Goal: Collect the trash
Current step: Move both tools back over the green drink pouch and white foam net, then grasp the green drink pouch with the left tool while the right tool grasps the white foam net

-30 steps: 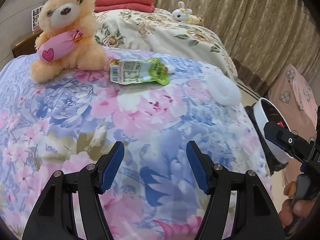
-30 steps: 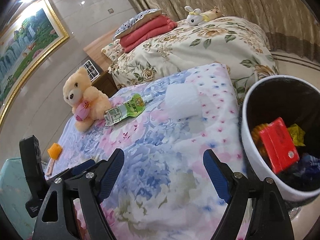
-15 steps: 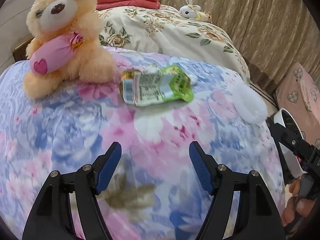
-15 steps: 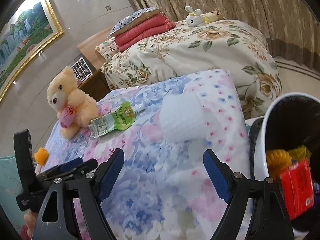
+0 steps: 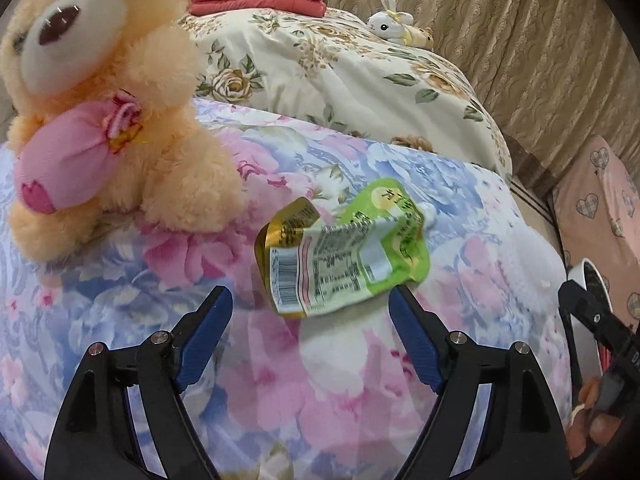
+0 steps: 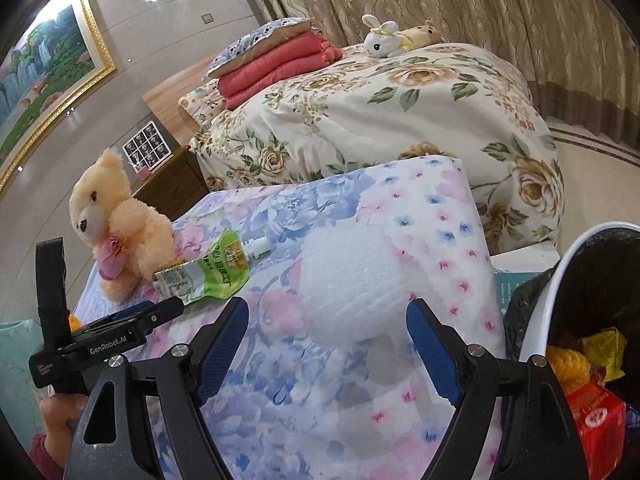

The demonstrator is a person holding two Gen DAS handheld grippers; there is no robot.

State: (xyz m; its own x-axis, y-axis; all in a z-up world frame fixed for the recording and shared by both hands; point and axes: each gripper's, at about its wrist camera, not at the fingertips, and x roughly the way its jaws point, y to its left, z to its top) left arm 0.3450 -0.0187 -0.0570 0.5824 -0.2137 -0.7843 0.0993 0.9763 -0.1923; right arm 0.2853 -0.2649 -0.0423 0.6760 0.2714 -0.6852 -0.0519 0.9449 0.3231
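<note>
A crumpled green drink pouch (image 5: 340,256) with a white spout lies on the floral bedspread (image 5: 280,380), beside a teddy bear. My left gripper (image 5: 310,294) hovers just in front of it, its jaws opening; the pouch's near edge sits between the fingertips and no pad touches it. In the right wrist view the pouch (image 6: 212,276) lies left of a white piece of bubble wrap (image 6: 348,280). My right gripper (image 6: 327,306) stands open right before that wrap, holding nothing. The white bin (image 6: 560,276), lined in black, holds red and yellow trash at the right.
A peach teddy bear (image 5: 120,120) holding a pink candy cushion sits close to the pouch's left. Behind is a second bed with a rose quilt (image 6: 380,120), folded red blankets (image 6: 276,68) and a bunny toy (image 6: 380,40). A wooden nightstand (image 6: 172,188) stands at the wall.
Both grippers moved forward over the bedspread. The pouch now sits right at the left fingertips, whose jaws spread wider. The bubble wrap came close to the right gripper and the bin slid right.
</note>
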